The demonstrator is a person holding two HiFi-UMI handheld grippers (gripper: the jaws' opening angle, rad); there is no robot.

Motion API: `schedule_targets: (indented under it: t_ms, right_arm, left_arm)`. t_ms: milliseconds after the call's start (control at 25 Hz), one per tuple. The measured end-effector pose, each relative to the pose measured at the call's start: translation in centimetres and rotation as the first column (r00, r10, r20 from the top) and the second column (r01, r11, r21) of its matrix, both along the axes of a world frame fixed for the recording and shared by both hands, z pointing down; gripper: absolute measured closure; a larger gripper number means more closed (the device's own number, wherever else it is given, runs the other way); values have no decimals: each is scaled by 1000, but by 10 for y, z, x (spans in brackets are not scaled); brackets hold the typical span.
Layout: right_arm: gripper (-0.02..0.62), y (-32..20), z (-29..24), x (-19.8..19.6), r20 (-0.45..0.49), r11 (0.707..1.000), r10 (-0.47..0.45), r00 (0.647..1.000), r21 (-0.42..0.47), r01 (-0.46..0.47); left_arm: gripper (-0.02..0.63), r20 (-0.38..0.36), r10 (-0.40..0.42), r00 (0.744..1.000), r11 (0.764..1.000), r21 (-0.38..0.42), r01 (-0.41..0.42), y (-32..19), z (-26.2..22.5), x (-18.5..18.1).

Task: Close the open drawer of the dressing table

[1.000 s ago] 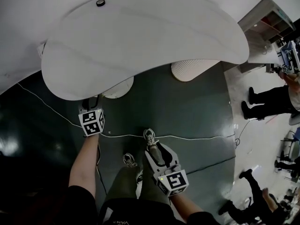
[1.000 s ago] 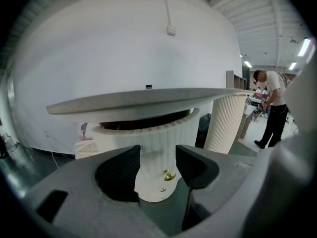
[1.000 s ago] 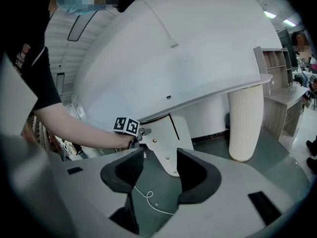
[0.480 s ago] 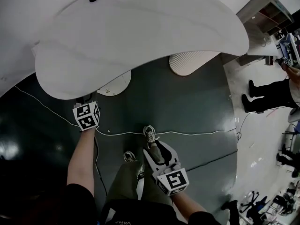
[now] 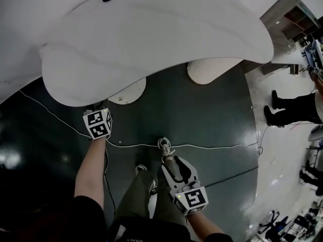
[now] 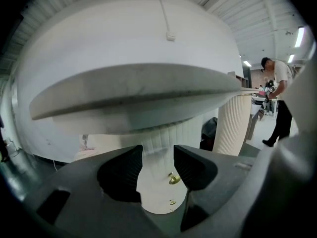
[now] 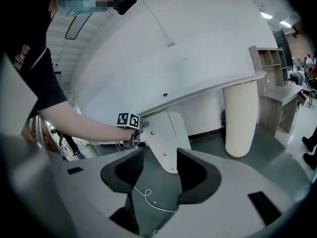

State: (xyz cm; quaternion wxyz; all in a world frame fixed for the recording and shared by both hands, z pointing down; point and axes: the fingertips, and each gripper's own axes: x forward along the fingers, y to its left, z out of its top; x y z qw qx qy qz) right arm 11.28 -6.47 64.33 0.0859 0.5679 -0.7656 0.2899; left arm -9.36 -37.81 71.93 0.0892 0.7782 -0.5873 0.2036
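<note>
Drawer not yet shut. Head view: its rounded white front pokes out from under the left part of the dressing table top, above the dark floor. Left gripper is up at the table edge, just beside the drawer's left side, arm stretched fwd, prob. to get onto the front and push it home. Right gripper hangs low by the person's legs, well apart from the drawer; looks parked, no part in this step. Left gripper view: jaws apart w/ nothing pinched. They've just been closing a bit, and a brass knob on the white front shows thru the gap, beyond the tips, no pad on it. I'd judge it's lined up on the knob, either to nip it or to centre the push. Fluted leg stands to the right under the top. Right gripper view: its jaws also apart and empty, only floor and a white cable btw them. Here the drawer reads as a white panel w/ small brass knobs angled out below the top, left gripper's tips near the upper knob; can't tell if touching. Next needs a level push toward the table body; risk is tips slipping off the curved front.
</note>
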Motion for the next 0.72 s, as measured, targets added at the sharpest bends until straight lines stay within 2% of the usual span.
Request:
schedule_targets:
  t_ms: [120,280,520,720]
  right_arm:
    - [383,2,3,0,-6,1000,-11,1000,-11,11]
    - [383,-3,1,-1,-3,1000,2,1000,-11,-2]
    - [383,0,0,-5,2,1000,-19,1000,7,19]
    - [385,-11,-16,-11,13,1000,-19,1000,20,19]
  left_arm:
    - [431,17,-27,1000,1000,11,26,-3,-2,-4]
    - [433,-7,-55,998,998,12,55,-5,-1,-6]
    - [413,27,24,999,1000,-7,-24,1,0,0]
    - [403,31,30,999,999,-16,-30,9,-4,-8]
